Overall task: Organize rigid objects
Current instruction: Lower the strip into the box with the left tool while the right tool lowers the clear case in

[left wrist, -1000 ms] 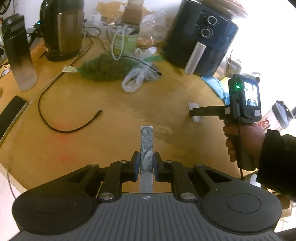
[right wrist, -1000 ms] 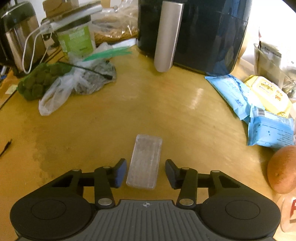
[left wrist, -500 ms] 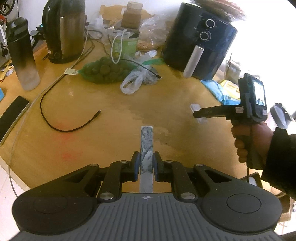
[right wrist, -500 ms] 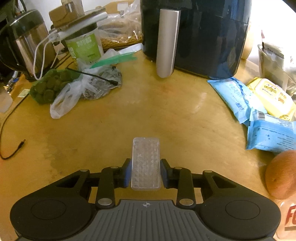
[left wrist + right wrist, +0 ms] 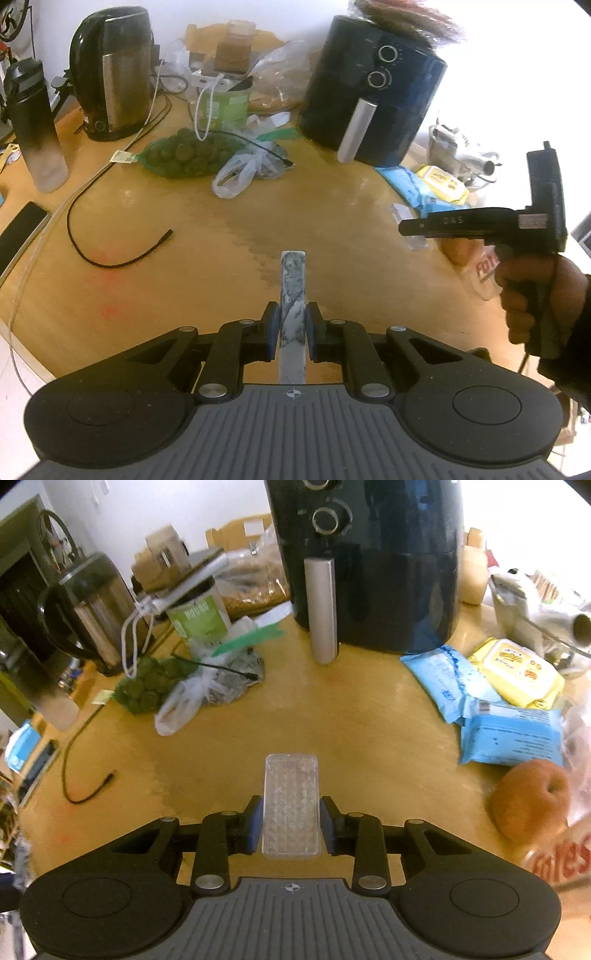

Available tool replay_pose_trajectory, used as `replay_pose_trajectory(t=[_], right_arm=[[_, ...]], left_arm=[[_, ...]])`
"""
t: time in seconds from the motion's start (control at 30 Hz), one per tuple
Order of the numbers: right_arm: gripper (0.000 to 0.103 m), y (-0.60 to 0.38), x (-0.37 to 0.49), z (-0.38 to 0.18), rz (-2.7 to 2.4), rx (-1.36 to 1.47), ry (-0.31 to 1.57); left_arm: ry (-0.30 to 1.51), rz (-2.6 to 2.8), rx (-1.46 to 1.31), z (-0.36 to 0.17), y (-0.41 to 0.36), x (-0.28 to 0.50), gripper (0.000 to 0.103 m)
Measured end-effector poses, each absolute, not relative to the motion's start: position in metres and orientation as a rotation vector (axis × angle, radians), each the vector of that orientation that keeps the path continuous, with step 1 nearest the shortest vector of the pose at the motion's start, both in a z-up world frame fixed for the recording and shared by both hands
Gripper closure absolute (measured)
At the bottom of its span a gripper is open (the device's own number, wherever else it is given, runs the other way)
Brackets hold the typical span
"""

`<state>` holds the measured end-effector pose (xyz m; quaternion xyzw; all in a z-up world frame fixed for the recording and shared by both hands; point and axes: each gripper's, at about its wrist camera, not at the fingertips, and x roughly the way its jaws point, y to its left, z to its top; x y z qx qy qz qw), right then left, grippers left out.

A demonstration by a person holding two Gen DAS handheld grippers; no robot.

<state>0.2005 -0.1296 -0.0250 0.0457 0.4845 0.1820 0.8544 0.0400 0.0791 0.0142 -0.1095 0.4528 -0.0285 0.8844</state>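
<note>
- Wooden counter [image 5: 192,258] carries clutter along its far side: a kettle [image 5: 110,70], a dark air fryer [image 5: 373,92], a net bag of green fruit [image 5: 184,155] and a loose black cable [image 5: 110,240].
- Left wrist view: the left hand-held gripper [image 5: 292,325] is clenched on a grey marbled block [image 5: 293,295], held edge-on above the counter. To the right, a hand [image 5: 535,291] holds the other tool.
- Right wrist view: the right hand-held gripper [image 5: 291,821] grasps a clear faceted block [image 5: 291,805], flat side up, above the counter. Blue wipe packets [image 5: 509,734] and an apple [image 5: 530,799] lie to the right.
</note>
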Motion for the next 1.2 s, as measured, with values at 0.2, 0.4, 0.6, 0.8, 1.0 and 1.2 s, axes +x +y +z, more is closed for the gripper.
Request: replay_pose_trajectory(t=[0.2,0.4,0.6,0.8,1.0,1.2], right_arm=[[0.068,-0.148,0.174,-0.005,0.415,0.135,1.001],[0.068,-0.159,0.144,0.008,0.454,0.128,0.977],[0.068,-0.167,0.113,0.013,0.491,0.104,0.974],[0.068,-0.179,0.084,0.01,0.509,0.135,0.986],[0.068,-0.193,0.066,0.006,0.499,0.166,1.003],[0.068,-0.207,0.054,0.006,0.486,0.197,1.007]], left_arm=[[0.931,-0.059,-0.227,0.019,0.068,0.03,0.087],[0.926,-0.05,-0.225,0.023,0.059,0.022,0.087],[0.926,-0.055,-0.22,0.026,0.051,0.016,0.087],[0.939,-0.066,-0.213,0.025,0.042,0.009,0.087],[0.977,-0.086,-0.193,0.017,0.029,0.006,0.087],[1.019,-0.117,-0.201,0.007,0.016,0.004,0.087]])
